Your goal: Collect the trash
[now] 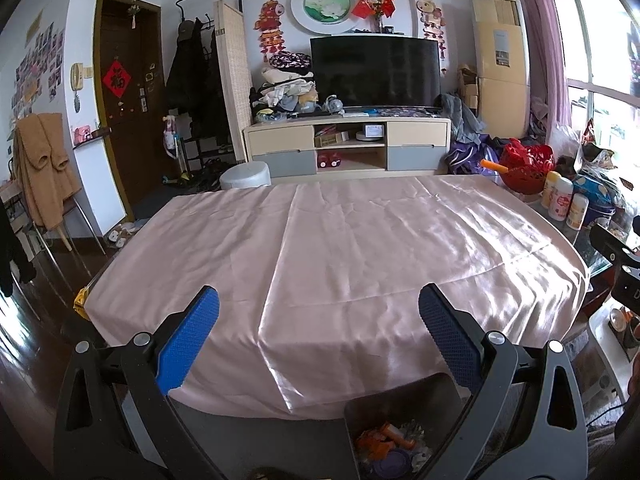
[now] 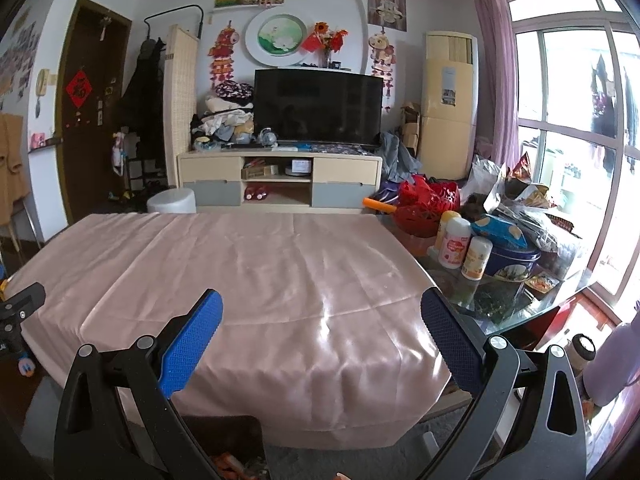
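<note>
A dark trash bin (image 1: 400,412) stands on the floor in front of the table, below my left gripper. It holds orange scraps (image 1: 380,440), a purple lid and crumpled bits. Its edge also shows at the bottom of the right wrist view (image 2: 228,440). The table is covered with a pink satin cloth (image 1: 340,248), also in the right wrist view (image 2: 260,292); no trash shows on the cloth. My left gripper (image 1: 319,308) is open and empty above the table's near edge. My right gripper (image 2: 321,310) is open and empty, to the right of the left one.
Bottles (image 2: 454,246), a blue tin (image 2: 512,258), a red basket (image 2: 424,208) and bags crowd the glass table part at the right. A TV stand (image 1: 346,142) is behind the table. A chair with a brown coat (image 1: 42,168) stands at the left.
</note>
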